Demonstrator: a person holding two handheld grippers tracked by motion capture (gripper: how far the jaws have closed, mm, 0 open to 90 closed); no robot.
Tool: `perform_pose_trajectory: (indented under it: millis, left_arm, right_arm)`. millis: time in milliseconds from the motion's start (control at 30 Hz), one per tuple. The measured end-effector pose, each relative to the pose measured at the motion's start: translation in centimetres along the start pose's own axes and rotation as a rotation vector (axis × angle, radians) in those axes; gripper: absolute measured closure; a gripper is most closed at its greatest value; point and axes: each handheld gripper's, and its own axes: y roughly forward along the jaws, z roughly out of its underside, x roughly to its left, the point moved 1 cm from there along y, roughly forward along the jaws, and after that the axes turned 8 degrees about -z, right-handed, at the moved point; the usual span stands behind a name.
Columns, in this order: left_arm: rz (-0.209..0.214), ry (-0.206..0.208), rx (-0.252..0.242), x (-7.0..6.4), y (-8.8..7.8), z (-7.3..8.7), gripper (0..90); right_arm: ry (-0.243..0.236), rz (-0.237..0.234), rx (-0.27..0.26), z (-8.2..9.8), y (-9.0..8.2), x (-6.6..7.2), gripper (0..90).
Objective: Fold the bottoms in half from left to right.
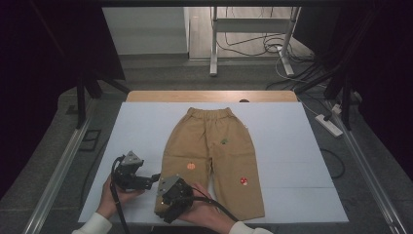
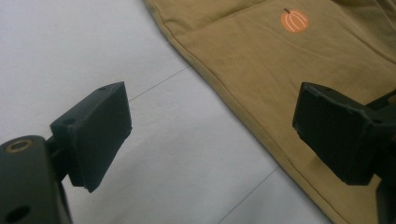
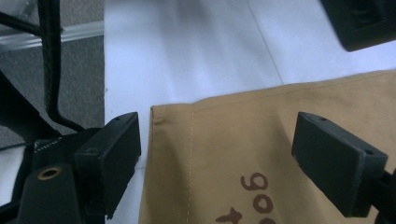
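High view leaves several things hard to read: the hem of the tan cotton children's trousers (image 1: 210,158) on the person's left side is covered by the right gripper (image 1: 171,199) and the hand behind it, so the cuff's near edge cannot be traced there, and the near edge of the white-covered desk (image 1: 287,146) is cut off by the bottom of the picture around the forearms. The trousers lie flat and spread on that desk, waistband at the far side and both legs pointing toward the person, with a small orange pumpkin patch (image 1: 191,166), a red mushroom patch (image 1: 243,181) and a dark green patch (image 1: 224,141) too small to identify. The left gripper (image 1: 146,181) sits just beside the outer seam of the same leg, on the bare desk. In the left gripper view its fingers (image 2: 98,130) stand wide apart and hold nothing; one is over the white surface, the other over the tan cloth, and the leg's seam runs diagonally between them, with the pumpkin patch beyond. In the right gripper view the fingers (image 3: 114,154) are likewise spread and empty, and the corner of the trouser cuff (image 3: 161,116) lies between them, close to the finger at the left of that view, whether touching the cloth or not cannot be told. Dark brown printed lettering (image 3: 254,196) on the fabric is cut off at the bottom, so it cannot be read. A black block at the upper right corner of that view is only partly in the picture.
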Motion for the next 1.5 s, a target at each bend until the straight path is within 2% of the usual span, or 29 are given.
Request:
perform_pose_trajectory:
  millis: [133,167,233,333,367,500,567,633,667,833,1067,1500]
  left_arm:
    - [-0.001,-0.002,0.005,0.0,0.1,0.0,11.5]
    - [-0.001,-0.002,0.006,0.0,0.1,0.1,11.4]
    - [-0.003,-0.003,0.005,0.1,0.0,0.1,11.5]
    - [-0.007,-0.005,0.004,0.1,0.0,0.1,11.6]
    - [-0.008,-0.004,0.002,0.1,-0.1,0.1,11.7]
    - [-0.009,-0.006,-0.012,0.1,-0.2,0.0,12.2]
    - [-0.009,-0.003,-0.01,0.1,-0.2,0.0,12.2]
    - [-0.01,-0.004,-0.008,0.1,-0.2,0.1,12.2]
    - [-0.01,-0.006,-0.01,0.2,-0.2,0.1,12.2]
    - [-0.012,-0.014,-0.013,0.3,-0.3,0.2,12.2]
    - [-0.01,-0.025,-0.018,0.4,-0.3,0.0,12.2]
    - [0.004,-0.009,-0.023,0.2,0.8,-2.5,11.9]
  right_arm:
    - [0.0,0.016,0.014,0.0,0.3,0.0,17.9]
    - [-0.004,0.023,0.029,0.0,0.2,0.0,18.8]
    - [-0.002,0.022,0.028,0.0,0.1,0.0,22.4]
    - [0.004,0.025,0.013,0.0,-0.2,-0.3,39.2]
    - [0.006,0.031,0.025,0.0,-0.5,-0.5,46.5]
    - [0.035,0.036,0.01,0.3,-1.2,-1.3,76.9]
    - [0.042,0.032,0.022,0.4,-1.4,-1.5,85.2]
    - [0.049,0.015,0.011,0.5,-1.5,-1.6,86.2]
    - [0.039,0.023,0.026,0.6,-1.6,-1.7,86.3]
    - [0.043,0.01,-0.005,0.7,-2.1,-1.6,86.3]
    - [0.032,0.006,-0.04,0.9,-3.7,-1.4,86.3]
    - [0.03,-0.003,-0.041,1.3,-4.2,-1.4,86.2]
